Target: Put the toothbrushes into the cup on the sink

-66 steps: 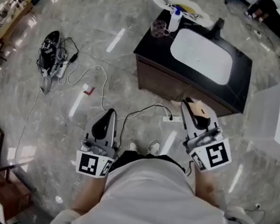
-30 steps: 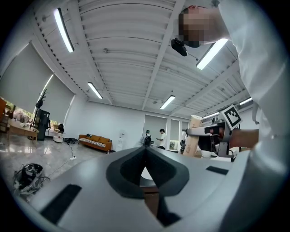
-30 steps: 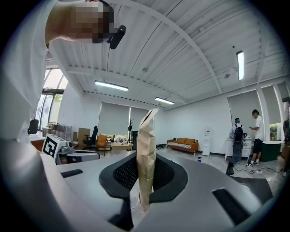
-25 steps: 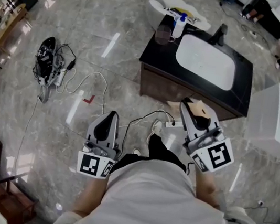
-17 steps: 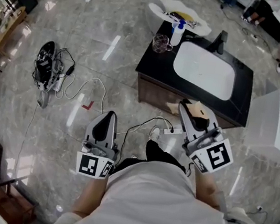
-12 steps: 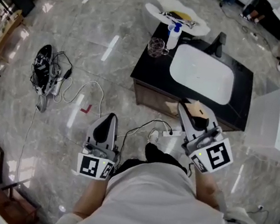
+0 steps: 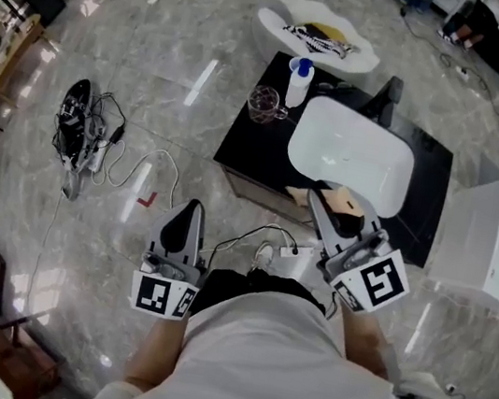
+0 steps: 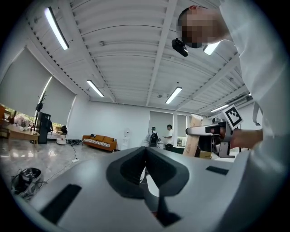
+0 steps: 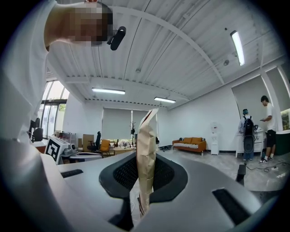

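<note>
A black counter (image 7: 250,142) with a white basin (image 7: 352,154) stands ahead of me on the floor. On its far left corner are a clear glass cup (image 7: 264,103) and a white bottle with a blue cap (image 7: 298,81). My right gripper (image 7: 330,198) hangs over the counter's near edge, shut on a flat brown paper packet (image 7: 344,198) that stands upright between the pads (image 9: 146,149). My left gripper (image 7: 191,208) is over the floor to the left, shut and holding nothing (image 8: 146,170). I cannot make out any toothbrush.
A black faucet (image 7: 391,90) stands behind the basin. A white oval stand (image 7: 319,37) with small items lies beyond the counter. Cables and a black device (image 7: 84,109) lie on the floor at left, a power strip (image 7: 288,251) by my feet, a white box (image 7: 498,240) at right.
The person has stepped forward, so the counter and basin now lie closer under the right gripper. Both grippers keep their pose; the paper packet stays gripped.
</note>
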A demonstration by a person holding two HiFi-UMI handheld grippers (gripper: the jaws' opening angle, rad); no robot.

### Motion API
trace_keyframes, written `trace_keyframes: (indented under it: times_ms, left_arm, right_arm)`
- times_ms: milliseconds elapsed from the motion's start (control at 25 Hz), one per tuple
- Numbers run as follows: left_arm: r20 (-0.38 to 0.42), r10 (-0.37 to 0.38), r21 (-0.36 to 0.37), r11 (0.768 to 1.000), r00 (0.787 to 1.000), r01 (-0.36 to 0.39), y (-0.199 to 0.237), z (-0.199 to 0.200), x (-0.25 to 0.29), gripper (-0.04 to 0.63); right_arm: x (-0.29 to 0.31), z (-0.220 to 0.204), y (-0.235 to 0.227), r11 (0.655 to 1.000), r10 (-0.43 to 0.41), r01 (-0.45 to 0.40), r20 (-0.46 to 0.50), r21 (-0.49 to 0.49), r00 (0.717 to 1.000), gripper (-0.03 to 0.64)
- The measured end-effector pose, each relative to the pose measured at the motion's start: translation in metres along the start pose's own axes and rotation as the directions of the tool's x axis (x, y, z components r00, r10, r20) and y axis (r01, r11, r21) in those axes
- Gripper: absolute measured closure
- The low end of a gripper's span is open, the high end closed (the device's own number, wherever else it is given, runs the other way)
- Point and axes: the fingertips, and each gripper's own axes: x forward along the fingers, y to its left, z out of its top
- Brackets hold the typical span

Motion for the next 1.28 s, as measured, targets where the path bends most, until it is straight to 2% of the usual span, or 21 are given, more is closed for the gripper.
trace_keyframes:
  times_ms: [440,840,1280]
  left_arm:
    - [-0.023,0.07,0.041,0.997,0.997,-0.069,-0.002,-0.002,0.036,0.592]
    - [-0.015,0.046,0.028,0.999,0.999,-0.046,-0.001,-0.007,0.066,0.592]
    - [-0.007,0.041,0.014,0.999,0.999,-0.041,0.035,-0.007,0.085,0.592]
  right_arm:
    - [0.024,-0.005,-0.041,0.997,0.069,-0.07,0.031,0.04,0.997,0.557]
    - [0.039,-0.004,-0.057,0.996,0.079,-0.08,0.029,0.036,0.996,0.557]
    - [0.075,-0.002,-0.066,0.998,0.052,-0.053,0.028,0.026,0.998,0.557]
